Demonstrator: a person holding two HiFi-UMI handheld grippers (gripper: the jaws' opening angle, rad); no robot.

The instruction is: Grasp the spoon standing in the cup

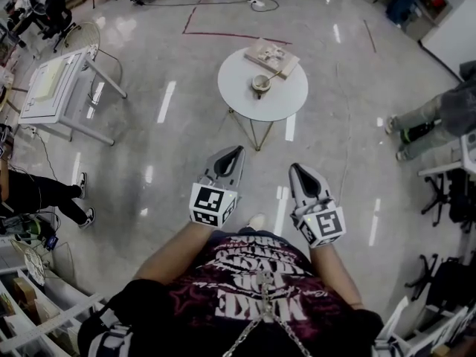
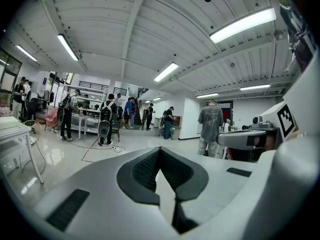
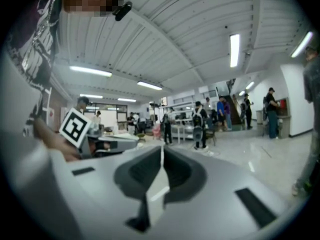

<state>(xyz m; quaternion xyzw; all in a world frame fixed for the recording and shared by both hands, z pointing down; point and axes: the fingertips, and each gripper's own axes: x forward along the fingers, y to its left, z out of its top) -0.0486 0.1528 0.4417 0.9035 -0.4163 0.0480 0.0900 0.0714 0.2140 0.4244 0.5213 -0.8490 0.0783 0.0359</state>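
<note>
In the head view a small cup (image 1: 260, 85) stands on a round white table (image 1: 232, 89) several steps ahead, with a spoon (image 1: 272, 76) leaning out of it toward the right. My left gripper (image 1: 238, 149) and right gripper (image 1: 294, 166) are held close to the body, far short of the table. Both are shut with nothing in them. The left gripper view shows its jaws (image 2: 160, 148) closed tip to tip and pointing level across the hall. The right gripper's jaws (image 3: 162, 146) look the same. Neither gripper view shows the cup or the spoon.
A flat tan box (image 1: 272, 56) lies on the table behind the cup. A white desk (image 1: 52, 88) and a wire chair (image 1: 85, 36) stand at the left. One seated person's legs (image 1: 424, 121) reach in from the right, another's (image 1: 44, 195) from the left. Shiny floor separates me from the table.
</note>
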